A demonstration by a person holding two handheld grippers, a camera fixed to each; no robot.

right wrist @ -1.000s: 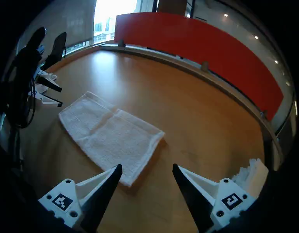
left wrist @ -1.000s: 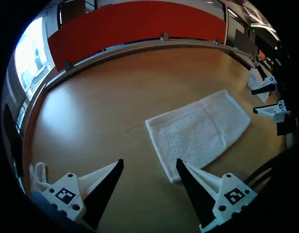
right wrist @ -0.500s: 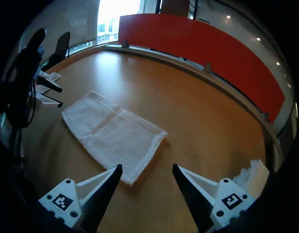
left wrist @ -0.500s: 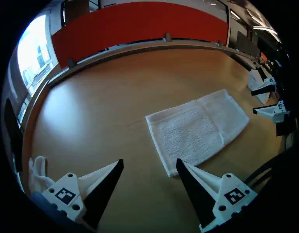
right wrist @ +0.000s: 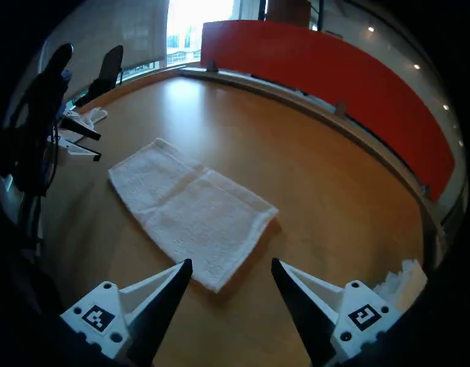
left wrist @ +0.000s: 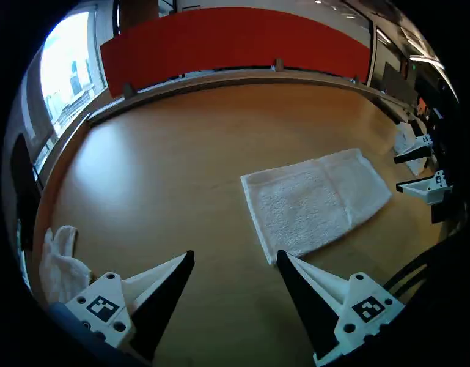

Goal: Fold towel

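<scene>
One white towel (left wrist: 317,202) lies flat on the wooden table (left wrist: 173,159), and there are two grippers. In the left gripper view the left gripper (left wrist: 235,254) has its jaws spread wide with nothing between them. The towel's near corner lies just ahead of the right-hand finger, apart from it. In the right gripper view the right gripper (right wrist: 230,262) is spread the same way and empty, with the towel's (right wrist: 192,211) near corner lying between and just beyond its fingertips.

Each view also catches the other gripper past the far end of the towel. The right gripper (left wrist: 396,174) shows at the right edge and the left gripper (right wrist: 100,148) at the left edge, both with jaws apart and clear of the fabric.

Two other white cloths are on the table. A crumpled cloth (left wrist: 60,269) sits at the near left by the left gripper. A stack of cloths (right wrist: 406,284) sits at the near right by the right gripper.

The towel is an oblong whose long axis runs on a diagonal from one gripper toward the other, with a crease across its width. All four of its edges lie well inside the table, with bare wood on every side. The widest room is toward the far edge, where one long red panel (left wrist: 235,37) stands. Two dark chairs (right wrist: 112,64) stand at the far left.
</scene>
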